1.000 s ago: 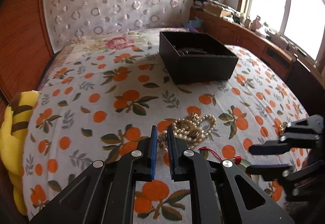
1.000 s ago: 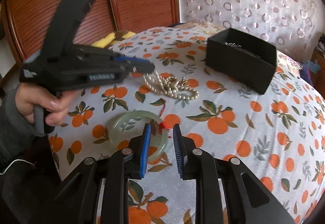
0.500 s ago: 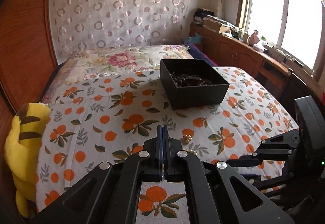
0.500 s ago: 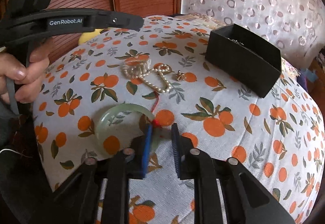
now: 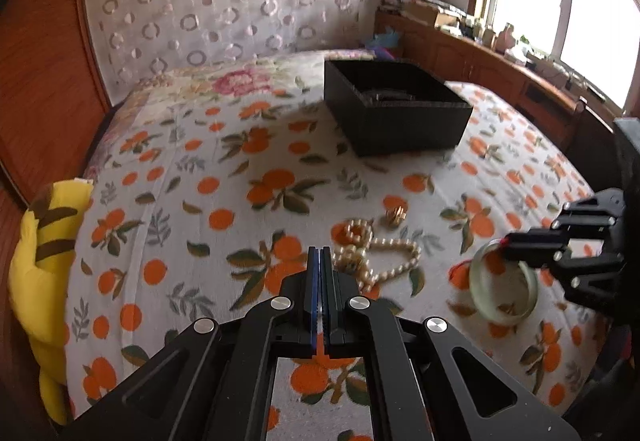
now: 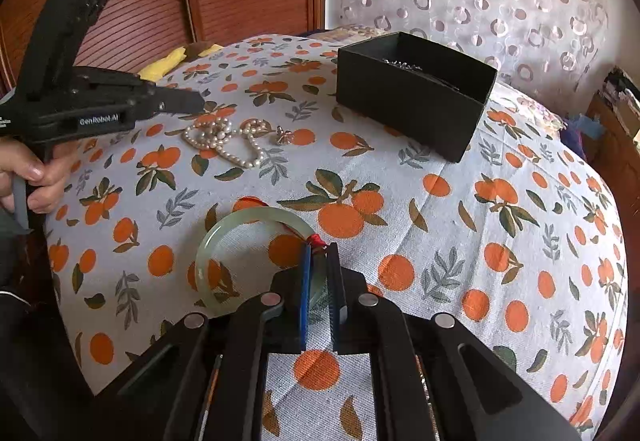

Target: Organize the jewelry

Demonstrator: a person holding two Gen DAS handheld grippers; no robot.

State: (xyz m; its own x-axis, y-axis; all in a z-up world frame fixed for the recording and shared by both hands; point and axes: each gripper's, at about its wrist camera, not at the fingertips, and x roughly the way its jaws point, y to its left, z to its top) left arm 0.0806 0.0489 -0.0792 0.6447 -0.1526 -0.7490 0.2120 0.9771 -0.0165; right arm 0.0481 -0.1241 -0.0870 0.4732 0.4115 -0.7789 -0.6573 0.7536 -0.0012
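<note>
A pale green jade bangle (image 6: 248, 225) with a red thread (image 6: 316, 239) lies on the orange-print bedspread. My right gripper (image 6: 320, 253) is shut on its near right rim. In the left wrist view the bangle (image 5: 504, 293) sits tilted at the right gripper (image 5: 506, 243). A pearl necklace (image 5: 380, 253) is sprawled just right of my left gripper (image 5: 320, 253), which is shut with nothing between its pads. The right wrist view shows the left gripper (image 6: 198, 103) hovering over the pearls (image 6: 224, 139). A small gold ornament (image 6: 284, 135) rests beside them. An open black box (image 6: 412, 97) stands farther back with chains inside.
A yellow plush toy (image 5: 40, 261) lies at the bed's left edge by the wooden panelling (image 5: 40, 81). A person's hand (image 6: 36, 177) holds the left gripper's handle. A cluttered wooden sideboard (image 5: 500, 61) runs under the window to the right of the bed.
The right jaws have closed onto the bangle's rim. The left jaws shut a second ago, and the left gripper now sits lower, beside the pearls, which lie more spread out.
</note>
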